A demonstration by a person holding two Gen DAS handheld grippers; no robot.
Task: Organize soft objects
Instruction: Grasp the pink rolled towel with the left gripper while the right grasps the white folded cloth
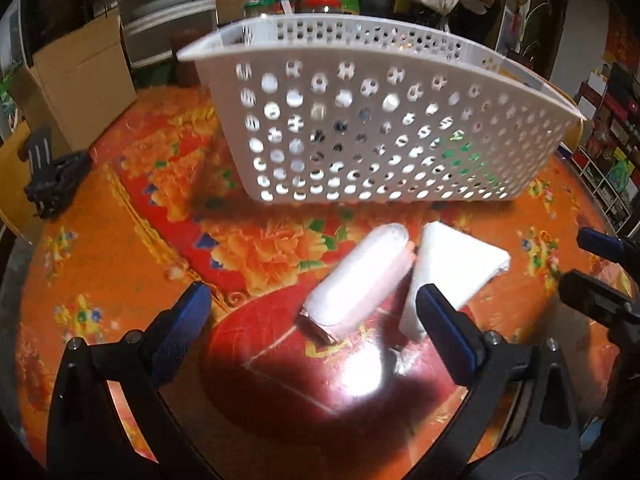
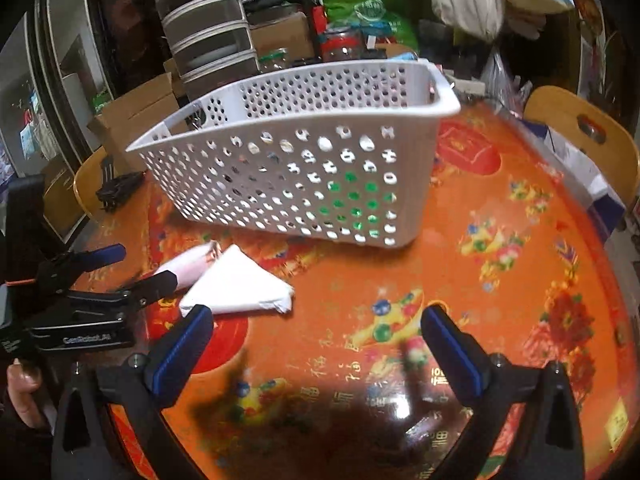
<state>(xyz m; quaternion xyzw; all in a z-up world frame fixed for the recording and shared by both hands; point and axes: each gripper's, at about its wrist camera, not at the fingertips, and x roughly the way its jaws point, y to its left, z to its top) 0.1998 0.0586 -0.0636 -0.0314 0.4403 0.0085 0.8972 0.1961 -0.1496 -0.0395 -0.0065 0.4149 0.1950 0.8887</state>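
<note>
A white perforated basket (image 1: 360, 132) stands on the orange floral table; it also shows in the right wrist view (image 2: 296, 168), with something green seen through its holes. Two soft packs lie in front of it: a pink-and-white tissue pack (image 1: 356, 284) and a white folded pack (image 1: 452, 272), also seen in the right wrist view as pink pack (image 2: 188, 266) and white pack (image 2: 240, 286). My left gripper (image 1: 312, 312) is open, its fingers either side of the pink pack's near end, above the table. My right gripper (image 2: 316, 332) is open and empty over bare tablecloth, right of the packs.
A black clip-like object (image 1: 52, 184) lies at the table's left edge. Cardboard boxes (image 1: 80, 80), plastic drawers (image 1: 168, 12), jars and bags crowd behind the table. A wooden chair back (image 2: 580, 132) stands at the right. The left gripper shows in the right wrist view (image 2: 136, 268).
</note>
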